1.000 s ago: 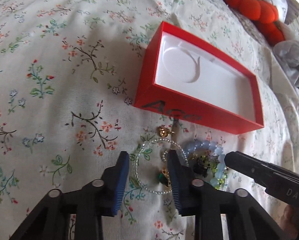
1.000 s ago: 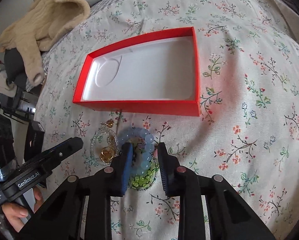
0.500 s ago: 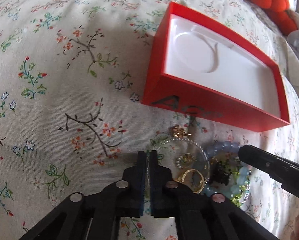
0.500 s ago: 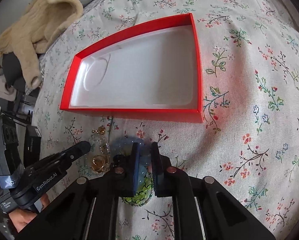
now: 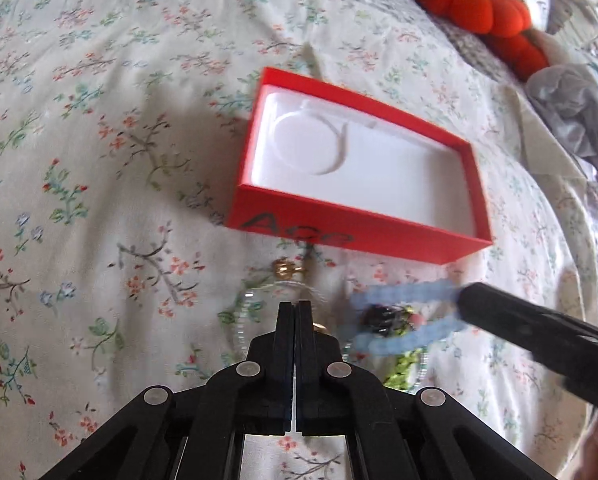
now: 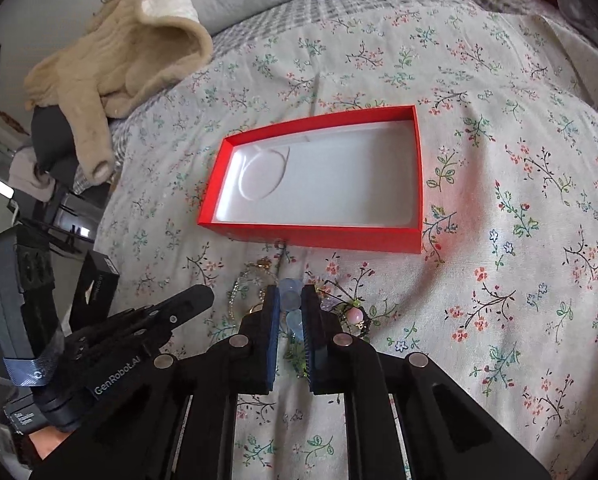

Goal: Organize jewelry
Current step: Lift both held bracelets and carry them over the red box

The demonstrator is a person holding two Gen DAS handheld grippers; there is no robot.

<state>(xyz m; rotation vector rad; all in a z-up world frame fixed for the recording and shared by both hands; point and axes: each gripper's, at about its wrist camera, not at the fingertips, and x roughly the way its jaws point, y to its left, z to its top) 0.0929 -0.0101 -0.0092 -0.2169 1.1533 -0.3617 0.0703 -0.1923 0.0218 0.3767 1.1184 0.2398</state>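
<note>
My right gripper [image 6: 286, 306] is almost shut, with 2 fingers [image 6: 271, 320] pinching the blue bracelet [image 6: 290, 300]; some round beads show in the small gap between the pads. My left gripper [image 5: 295, 316] is shut tight, and it looks like it has the thin clear bracelet [image 5: 241, 320] at its tip, but I cannot tell for sure. I think both are very light. The blue one is floppy and its beads are smooth, so it could slip or roll; I would hold 1 or 2 beads flat between the pads. The clear one is thin and may snap if I tug, so I would go soft. From the left camera the blue bracelet looks blurry and hangs off the right gripper's tip. Just past my fingers a gold charm [image 5: 285, 267] and green beads [image 5: 405, 362] lie in a small pile on the bedspread [image 5: 99, 160]. A little farther on sits the red box [image 6: 323, 236], open, and its white tray has nothing in it.
</note>
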